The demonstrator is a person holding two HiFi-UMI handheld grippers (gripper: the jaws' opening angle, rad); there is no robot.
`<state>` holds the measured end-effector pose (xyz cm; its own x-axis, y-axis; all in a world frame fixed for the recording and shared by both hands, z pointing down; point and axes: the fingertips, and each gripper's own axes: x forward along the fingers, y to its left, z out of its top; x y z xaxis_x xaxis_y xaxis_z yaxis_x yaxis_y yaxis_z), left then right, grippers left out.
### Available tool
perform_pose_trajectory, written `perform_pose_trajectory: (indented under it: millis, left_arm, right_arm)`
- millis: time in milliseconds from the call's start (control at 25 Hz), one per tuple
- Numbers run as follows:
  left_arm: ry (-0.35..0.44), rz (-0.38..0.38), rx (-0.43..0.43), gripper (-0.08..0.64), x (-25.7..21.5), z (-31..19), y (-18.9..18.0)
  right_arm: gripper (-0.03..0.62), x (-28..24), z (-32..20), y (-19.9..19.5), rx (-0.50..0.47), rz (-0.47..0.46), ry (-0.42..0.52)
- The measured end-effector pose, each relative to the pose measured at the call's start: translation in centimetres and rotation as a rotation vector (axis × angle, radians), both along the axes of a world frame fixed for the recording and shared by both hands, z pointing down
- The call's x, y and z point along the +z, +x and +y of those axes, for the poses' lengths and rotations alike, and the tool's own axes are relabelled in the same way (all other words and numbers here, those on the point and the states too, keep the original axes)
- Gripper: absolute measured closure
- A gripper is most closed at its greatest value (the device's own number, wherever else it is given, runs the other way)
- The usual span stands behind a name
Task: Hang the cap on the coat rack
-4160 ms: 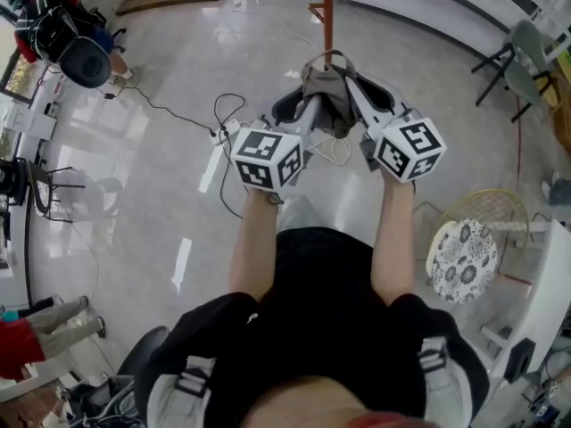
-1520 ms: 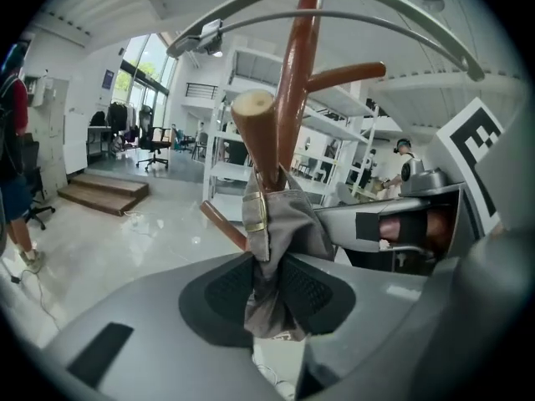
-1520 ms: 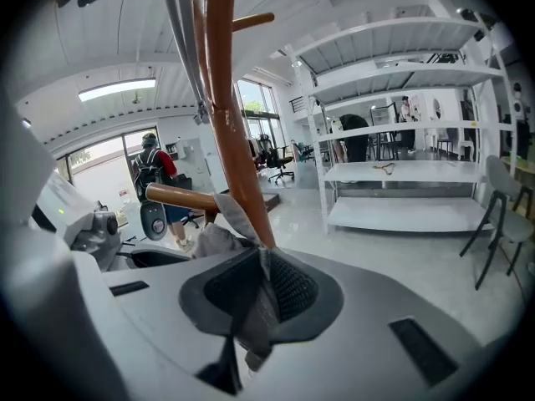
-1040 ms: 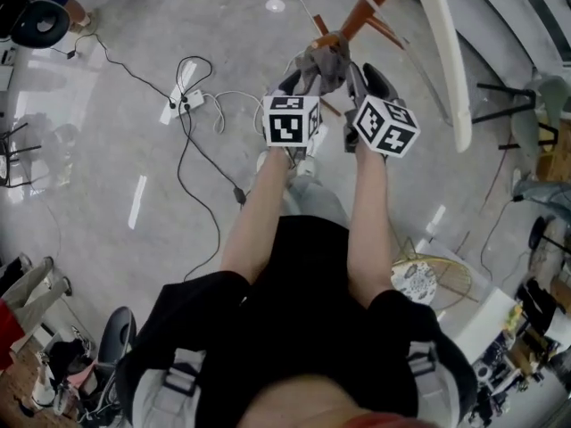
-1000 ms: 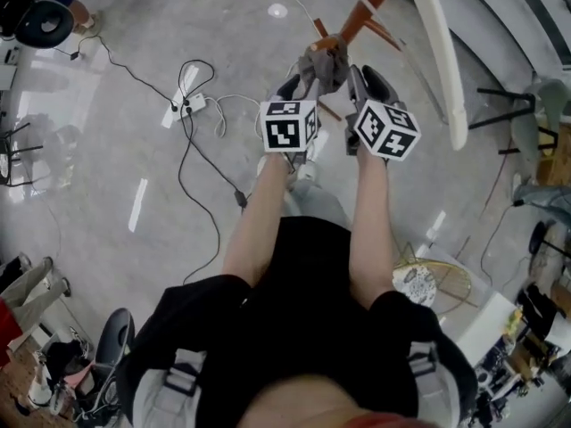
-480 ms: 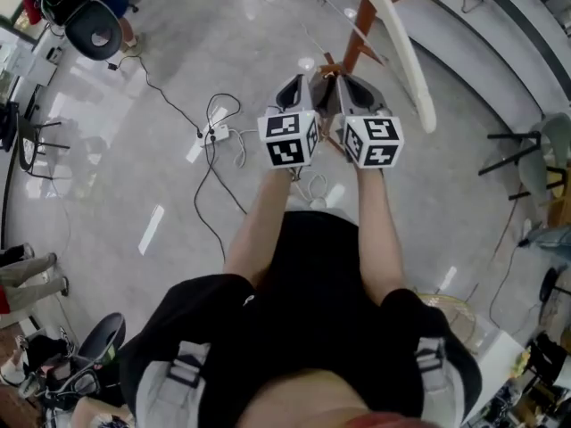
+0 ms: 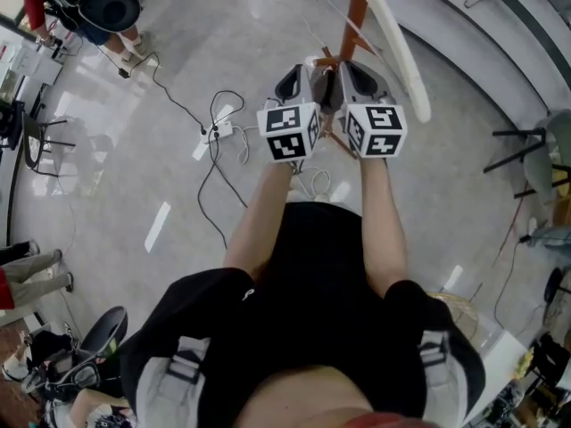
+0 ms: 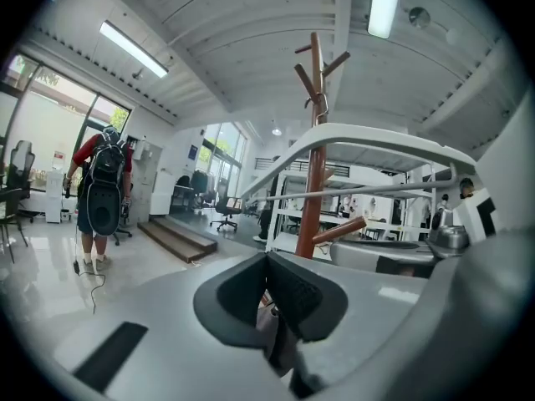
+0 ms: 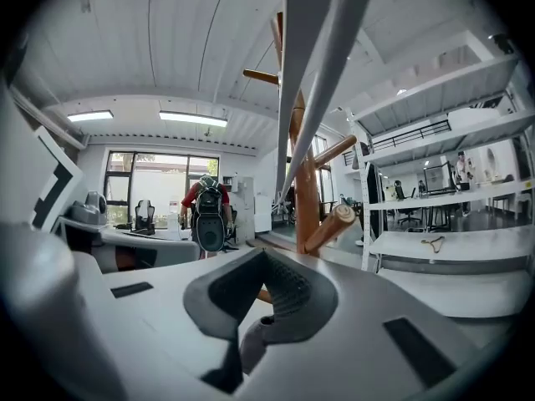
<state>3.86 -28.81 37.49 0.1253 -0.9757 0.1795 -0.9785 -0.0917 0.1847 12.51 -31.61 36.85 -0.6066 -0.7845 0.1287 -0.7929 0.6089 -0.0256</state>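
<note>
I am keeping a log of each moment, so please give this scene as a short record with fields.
left gripper: shut
right gripper: shut, beside the left one
coat rack: upright wooden pole with pegs, just ahead of both grippers
cap: not made out in any view
power strip: on the floor, left of the grippers, cables attached
person with backpack: standing far off

Glossy floor [image 7: 134,159], wooden coat rack [image 7: 357,14]

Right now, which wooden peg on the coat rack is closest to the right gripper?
The lowest peg, its round end facing us just above the right gripper; the other pegs branch off higher up the pole.
</note>
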Motion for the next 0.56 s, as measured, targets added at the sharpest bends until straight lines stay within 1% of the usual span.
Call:
perform_pose_trajectory:
  millis: [160,320,560]
  left_arm:
    - [0.006,-0.003,-0.008,0.560,-0.6,0.0,0.1]
    - [0.000,-0.011,-0.018,0.560,-0.1,-0.3,-0.1]
    - [-0.001,-0.013,-0.029,0.560,-0.4,0.5,-0.8]
  right_arm:
    - [0.597,-0.5,0.0,0.1,-0.003,0.004,0.007]
    - [0.597,-0.1,-0.2,-0.3,-0.012,0.012,0.009]
    - [0.597,-0.9,0.7,-1.0,-0.022,0.012,0.022]
